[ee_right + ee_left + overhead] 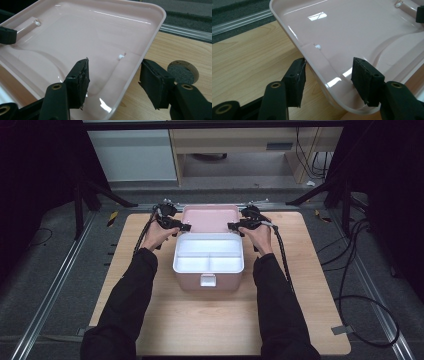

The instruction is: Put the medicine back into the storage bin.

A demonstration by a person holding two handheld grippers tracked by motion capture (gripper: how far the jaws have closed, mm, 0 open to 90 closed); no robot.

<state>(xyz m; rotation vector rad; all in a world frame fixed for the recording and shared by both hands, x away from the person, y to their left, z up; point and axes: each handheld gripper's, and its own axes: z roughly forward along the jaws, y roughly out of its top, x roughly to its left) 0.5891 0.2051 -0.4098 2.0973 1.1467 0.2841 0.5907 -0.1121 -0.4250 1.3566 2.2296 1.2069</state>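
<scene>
High view: pink box (208, 270) sits mid-surface (300, 285), its lid (210, 217) swung open and leaning back behind the white divided tray (208, 255). My left gripper (181, 226) is at the lid's left edge, my right gripper (234, 226) at its right edge, both hands level with each other. Risk here: if one hand leads when I swing the lid, it twists on the hinge and the whole box could skid toward me, since nothing pins the base. Left gripper view: my fingers (295, 81) straddle the lid's rim (322, 75), one pad just touching the outer wall, the other pad clear of the glossy inner face, so parted, not clamped yet. The rim is thin, sloped and shiny; closing near this rounded corner could squeeze it out of the pads and let the lid drop. Right gripper view: same story, my fingers (78, 82) sit one inside the lid (82, 37) and one outside over the surface (190, 50), gap on both sides, nothing gripped. The outside pad stands well off the wall, so this side would bite later than the left, and I judge that uneven bite the likeliest cause of a slip or a skewed lid. A round hole (183, 71) in the surface lies just beside that outer finger; dipping low could snag it.
</scene>
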